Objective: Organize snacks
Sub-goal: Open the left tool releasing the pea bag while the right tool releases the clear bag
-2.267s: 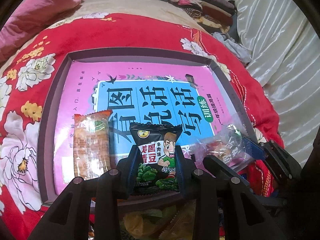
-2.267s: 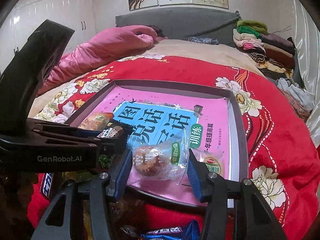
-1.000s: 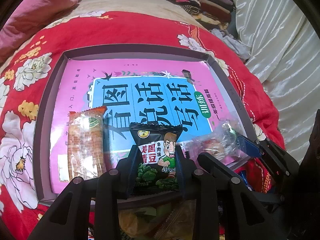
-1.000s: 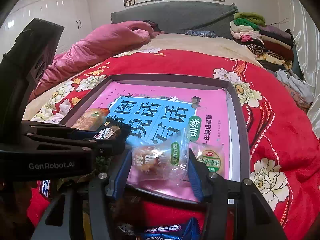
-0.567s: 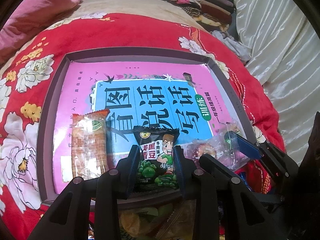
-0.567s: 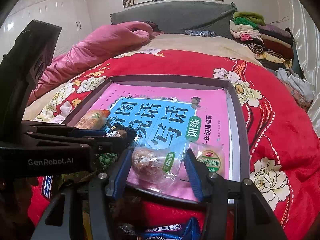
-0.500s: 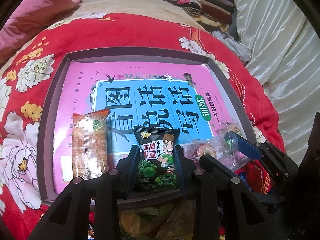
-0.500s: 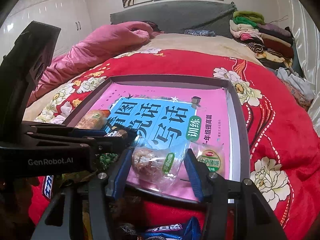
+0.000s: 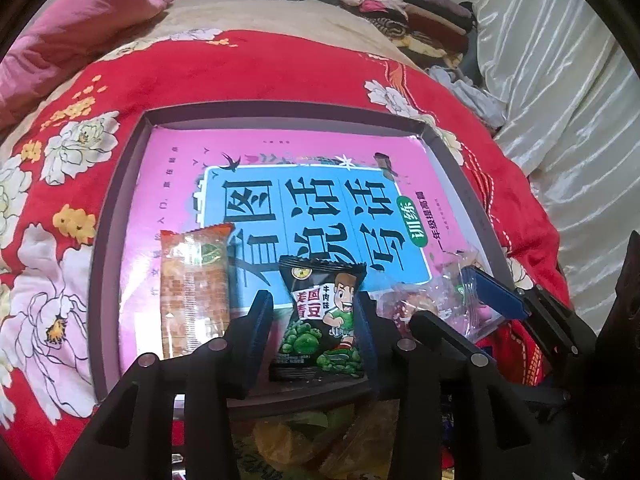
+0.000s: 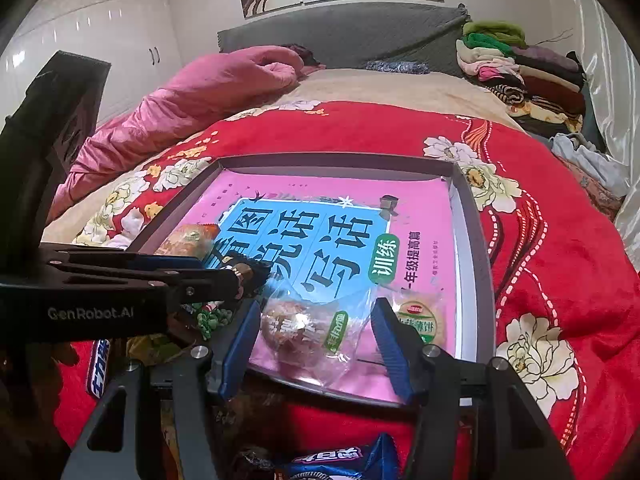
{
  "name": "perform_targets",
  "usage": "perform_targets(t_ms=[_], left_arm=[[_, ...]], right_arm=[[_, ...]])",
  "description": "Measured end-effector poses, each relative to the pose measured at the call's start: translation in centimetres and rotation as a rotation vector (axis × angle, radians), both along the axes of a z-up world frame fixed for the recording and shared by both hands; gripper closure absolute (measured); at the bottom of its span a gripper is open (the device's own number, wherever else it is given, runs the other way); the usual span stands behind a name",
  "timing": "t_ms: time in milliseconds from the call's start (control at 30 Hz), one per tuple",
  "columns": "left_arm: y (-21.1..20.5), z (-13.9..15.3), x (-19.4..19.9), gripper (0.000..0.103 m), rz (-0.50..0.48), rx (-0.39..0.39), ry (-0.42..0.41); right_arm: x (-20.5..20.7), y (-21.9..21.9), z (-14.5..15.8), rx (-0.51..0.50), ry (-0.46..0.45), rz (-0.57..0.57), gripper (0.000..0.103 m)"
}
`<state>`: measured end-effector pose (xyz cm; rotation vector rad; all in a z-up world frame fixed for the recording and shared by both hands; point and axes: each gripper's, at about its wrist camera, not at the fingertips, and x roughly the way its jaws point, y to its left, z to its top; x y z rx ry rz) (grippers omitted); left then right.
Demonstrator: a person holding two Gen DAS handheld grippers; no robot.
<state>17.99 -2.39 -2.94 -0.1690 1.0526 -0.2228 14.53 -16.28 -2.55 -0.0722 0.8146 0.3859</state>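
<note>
Both snack packets sit lower than a second ago, now down on the pink book, and both grippers have spread off them. The black green-pea packet (image 9: 320, 314), printed with a cartoon boy and green peas, lies flat at the near edge of the tray (image 9: 108, 240). The left gripper (image 9: 312, 320) straddles it, jaws parted: the left pad is clear of the wrapper, while the right pad is at its edge, and contact there cannot be judged. The clear-wrapped pastry (image 10: 308, 328), a brown bun behind a green label, rests on the book just beside the pea packet. The right gripper (image 10: 316, 332) brackets it with blue fingers spread wide, both apart from the bun, with loose film reaching toward the right finger. The shallow grey tray on the red floral blanket (image 10: 560, 240) also holds an orange cracker packet (image 9: 194, 292) at the left and a round biscuit packet (image 10: 420, 320) at the right.
</note>
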Motion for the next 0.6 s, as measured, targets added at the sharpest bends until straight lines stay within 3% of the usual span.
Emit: perform_targets(t_ms=[367, 600], left_arm=[[1.4, 0.8, -0.1, 0.052, 0.031, -0.014, -0.009], [2.0, 1.3, -0.4, 0.041, 0.043, -0.017, -0.018]], right_arm=[[0.0, -0.3, 0.3, 0.017, -0.010, -0.007, 0.043], [-0.1, -0.6, 0.6, 0.029, -0.020, -0.021, 0.039]])
